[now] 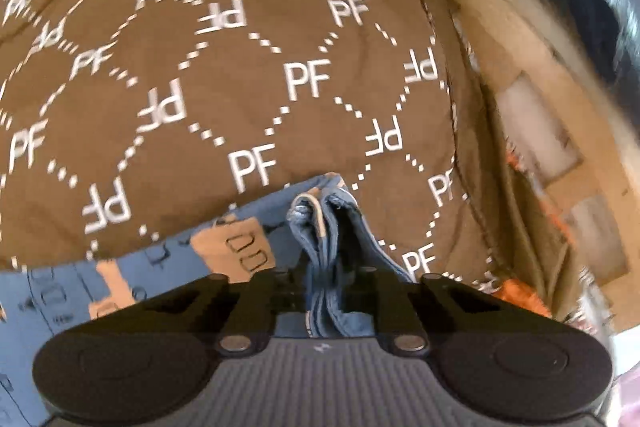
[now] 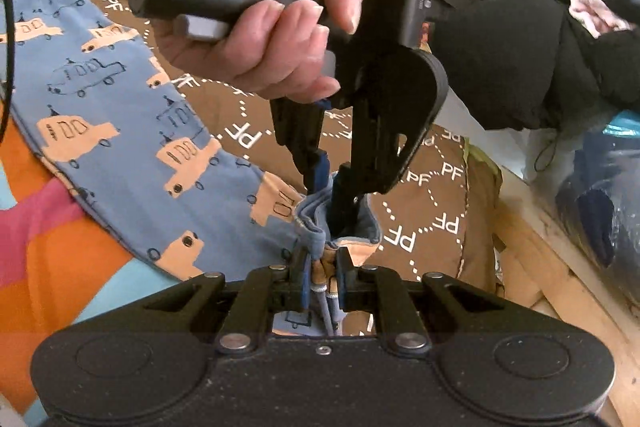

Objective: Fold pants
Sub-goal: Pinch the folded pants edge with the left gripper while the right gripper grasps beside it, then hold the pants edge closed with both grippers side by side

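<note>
While both grippers pinch the same bunched end of the pants (image 2: 120,131), you want to keep the layers even before you carry the fold over. The right gripper (image 2: 320,283) is clenched on the gathered blue edge, with a pale drawstring caught between its pads, and the left gripper (image 2: 332,183), held by your hand (image 2: 260,39), bites into the same bunch just beyond it, so the two grips sit almost touching. The pants lie on the brown lettered blanket (image 2: 424,227), the printed leg trailing away from the bunch across it toward the orange and pink cover (image 2: 60,247). My judgement is that you should spread the two grips apart along the edge first, since a grip this crowded is likely to drag the cloth into a rope. The right wrist view shows your hand, the long leg and a black garment (image 2: 540,59) beyond the blanket; the left wrist view shows none of these, but it gives the left gripper (image 1: 324,287) tight on folded blue layers and the blanket (image 1: 240,67) stretching away past the bunch, blurred.
</note>
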### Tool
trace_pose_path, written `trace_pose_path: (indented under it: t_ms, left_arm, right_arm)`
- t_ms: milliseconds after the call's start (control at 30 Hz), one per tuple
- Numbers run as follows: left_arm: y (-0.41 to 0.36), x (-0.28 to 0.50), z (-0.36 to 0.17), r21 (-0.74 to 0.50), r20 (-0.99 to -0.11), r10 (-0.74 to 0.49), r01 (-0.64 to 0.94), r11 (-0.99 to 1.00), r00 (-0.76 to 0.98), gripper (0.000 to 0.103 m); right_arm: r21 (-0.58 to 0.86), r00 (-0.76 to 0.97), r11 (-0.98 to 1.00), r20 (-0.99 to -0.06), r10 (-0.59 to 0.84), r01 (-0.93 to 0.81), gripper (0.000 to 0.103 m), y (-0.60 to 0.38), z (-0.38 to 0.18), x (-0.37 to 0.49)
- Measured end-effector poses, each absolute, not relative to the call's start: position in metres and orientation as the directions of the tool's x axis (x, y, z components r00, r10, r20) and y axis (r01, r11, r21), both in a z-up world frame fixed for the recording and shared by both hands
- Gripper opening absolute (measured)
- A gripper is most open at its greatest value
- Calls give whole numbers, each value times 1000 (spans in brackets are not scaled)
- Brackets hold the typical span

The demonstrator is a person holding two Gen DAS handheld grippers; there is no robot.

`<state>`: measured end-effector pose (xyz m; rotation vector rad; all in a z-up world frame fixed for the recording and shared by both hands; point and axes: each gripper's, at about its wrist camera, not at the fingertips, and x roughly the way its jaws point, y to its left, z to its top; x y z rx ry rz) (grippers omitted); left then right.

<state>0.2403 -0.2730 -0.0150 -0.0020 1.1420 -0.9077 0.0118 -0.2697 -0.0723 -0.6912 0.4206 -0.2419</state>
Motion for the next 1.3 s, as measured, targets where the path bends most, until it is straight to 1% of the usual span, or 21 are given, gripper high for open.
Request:
trace_pose_path:
  t_ms: [133,267,467,500,533,667,700,733,767,800,833,933,1000,1100,1233,1300]
  left_arm:
    - [-232,246,-12,-505,-734,-669,563,655,120,11]
    - [-190,251,-12,-520,-727,-671,524,675,143,11]
    - [-128,252,-25,-526,-723,-659,455,719,206,11]
    - [-118,252,-30,-526,-724,-655,442,727,216,11]
    - [-109,252,-35,-528,-725,-651,426,735,225,11]
    - [-85,255,-56,-550,-716,-653,375,746,247,11]
    - [-81,255,-60,-562,-709,-660,367,741,248,12]
    - [-79,255,-63,-569,-704,-665,363,738,248,12]
    - [-76,254,-66,-567,-706,-662,362,740,249,14]
    - [-75,254,-70,-561,-713,-655,359,746,250,16]
    - [-73,254,-74,-560,-715,-654,357,748,247,17]
    - [-67,256,-80,-580,-702,-671,355,733,239,18]
    - [-65,257,-81,-589,-693,-681,360,724,235,21]
    - [-61,259,-85,-618,-678,-701,345,706,222,23]
    - [-57,261,-90,-647,-659,-722,330,687,210,25]
    - [-58,262,-91,-657,-652,-730,328,679,206,29]
  right_arm:
    - [-658,915,752,-283,-286,32,13,-253,-65,7]
    - [-626,933,778,-308,-187,-51,13,-232,-57,8]
    - [-543,908,807,-419,-21,-232,12,-199,-55,12]
    - [-532,898,805,-439,4,-264,7,-193,-57,13]
    - [-525,890,801,-456,21,-288,3,-189,-59,13]
    - [-531,867,773,-496,49,-348,3,-172,-69,15]
    - [-529,862,773,-504,47,-351,4,-170,-70,16]
    - [-528,860,775,-509,40,-348,9,-169,-70,17]
    - [-528,861,778,-508,31,-340,13,-168,-70,18]
    - [-527,862,782,-506,25,-332,21,-168,-69,18]
    - [-526,861,784,-507,21,-329,26,-168,-68,20]
    - [-521,858,789,-513,13,-324,27,-167,-67,23]
    - [-514,856,794,-516,16,-324,28,-166,-68,26]
    - [-512,850,788,-526,27,-342,31,-163,-72,33]
    - [-503,832,788,-555,19,-354,31,-163,-77,47]
    - [-492,826,797,-564,14,-350,32,-164,-77,52]
